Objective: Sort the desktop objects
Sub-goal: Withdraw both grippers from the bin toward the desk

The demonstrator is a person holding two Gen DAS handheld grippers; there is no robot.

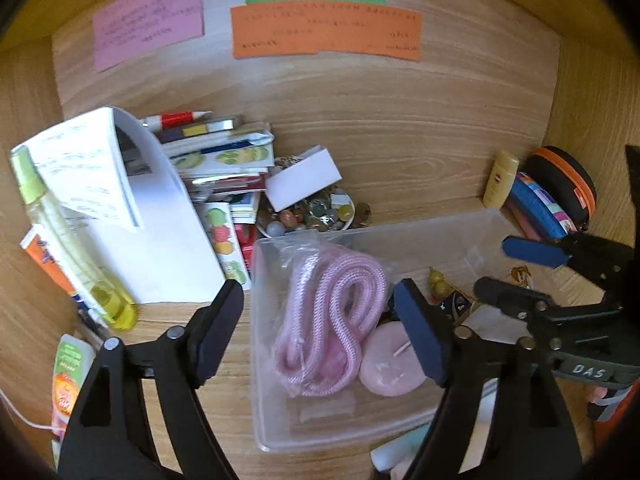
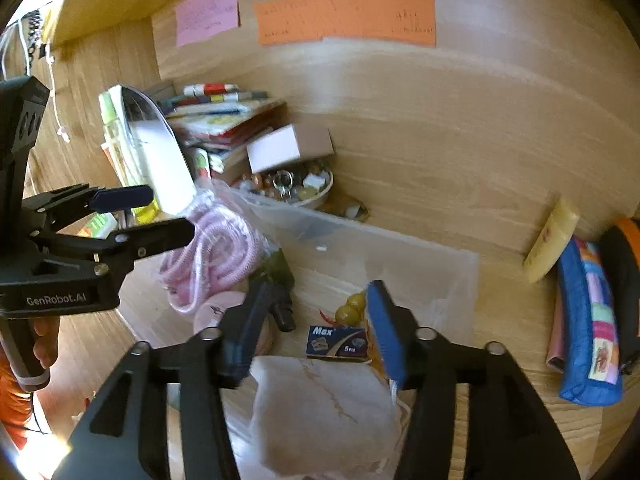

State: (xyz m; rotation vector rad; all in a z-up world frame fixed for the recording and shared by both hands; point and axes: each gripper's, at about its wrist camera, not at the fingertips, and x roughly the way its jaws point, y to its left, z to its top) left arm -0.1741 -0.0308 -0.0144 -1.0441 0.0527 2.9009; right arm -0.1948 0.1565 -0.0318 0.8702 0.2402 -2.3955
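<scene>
A clear plastic bin [image 1: 440, 236] sits on the wooden bench [image 1: 400, 128], already holding a coiled pink rope [image 1: 328, 320], a pink candle [image 1: 390, 372] and a staple box [image 2: 338, 343]. The left gripper [image 1: 320, 332] hangs directly over the rope, its fingers spread wide and holding nothing. The right gripper [image 2: 316, 332] hovers over the bin's near right end, fingers also released, above a pale cloth bag [image 2: 324, 412]. The rope's long axis runs near to far between the left fingers, so the left hand looks nearer to it. Only the right view shows the staple box label and the bag clearly. Farther left, a stack of books [image 1: 224, 156] and a bowl of beads [image 1: 312, 216] wait unsorted.
</scene>
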